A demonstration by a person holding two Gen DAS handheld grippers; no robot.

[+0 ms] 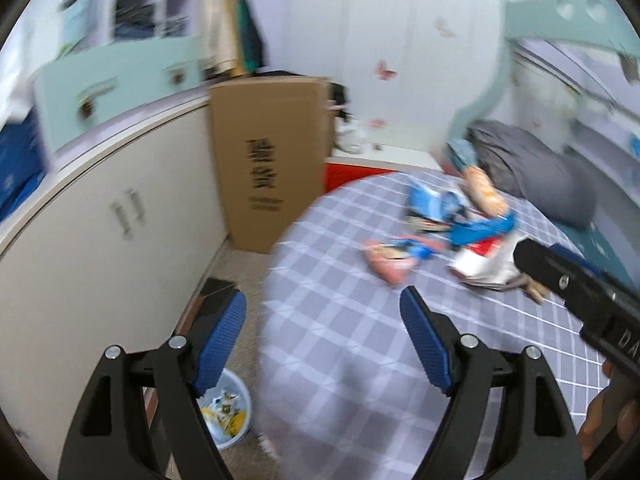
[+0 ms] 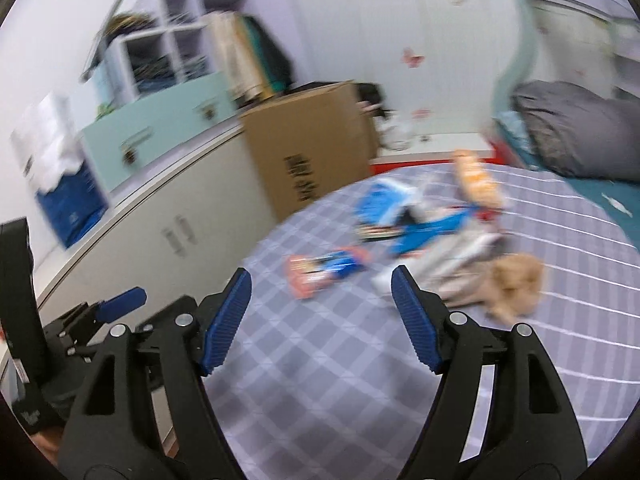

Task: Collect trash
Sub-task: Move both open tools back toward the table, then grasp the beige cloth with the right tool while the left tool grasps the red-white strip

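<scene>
Hovering wide open, the left gripper [image 1: 322, 310], pads [image 1: 426, 344] well apart, holding nothing, touching nothing. Gaping equally wide, the right gripper [image 2: 322, 300], empty too. Lying ahead on the checked bed [image 1: 340, 340]: a pink wrapper [image 1: 388, 258] nearest, beyond and slightly right of the left fingertips, apart from them. Sitting farther back, blue wrappers [image 1: 436, 204], an orange packet [image 1: 486, 190] and crumpled paper [image 1: 486, 266], bunched together. Showing between the right fingertips, further out, the same pink wrapper [image 2: 320, 270], with the paper [image 2: 448, 268] just past the right-hand pad [image 2: 416, 318]. Standing on the floor beside the bed, below the left pad, a bin [image 1: 228, 412] with scraps inside. Blurring throughout.
</scene>
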